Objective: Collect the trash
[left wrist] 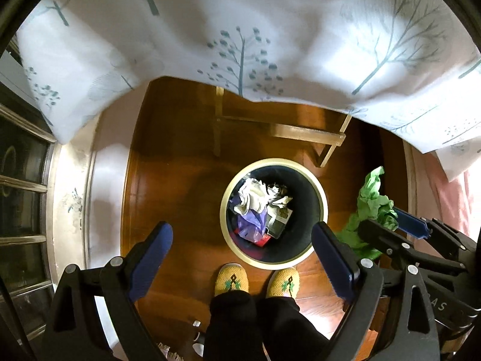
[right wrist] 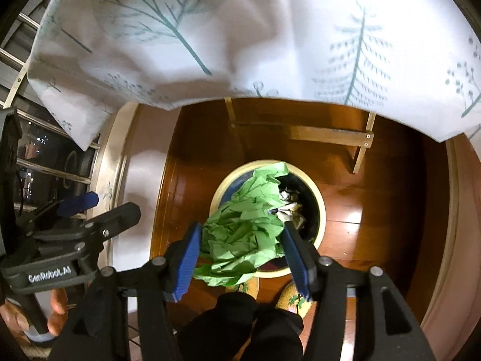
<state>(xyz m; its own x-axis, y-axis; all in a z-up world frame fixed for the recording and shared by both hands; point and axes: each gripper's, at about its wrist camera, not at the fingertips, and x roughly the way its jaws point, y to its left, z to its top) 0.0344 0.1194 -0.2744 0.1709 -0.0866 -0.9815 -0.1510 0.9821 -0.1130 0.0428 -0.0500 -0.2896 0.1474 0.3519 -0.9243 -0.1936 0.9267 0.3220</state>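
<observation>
We look down on a round trash bin (left wrist: 319,210) on wood floor, our left gripper (left wrist: 242,248) wide and empty, crumpled green paper (right wrist: 246,225) between our right gripper's (right wrist: 240,252) parted jaws, grip uncertain, over the bin's nine o'clock rim.

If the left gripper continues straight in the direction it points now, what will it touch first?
Probably the trash in the round bin on the floor. The open left gripper is empty and points steeply down at the bin's mouth; nothing seems to lie between, though depth is unclear.
</observation>
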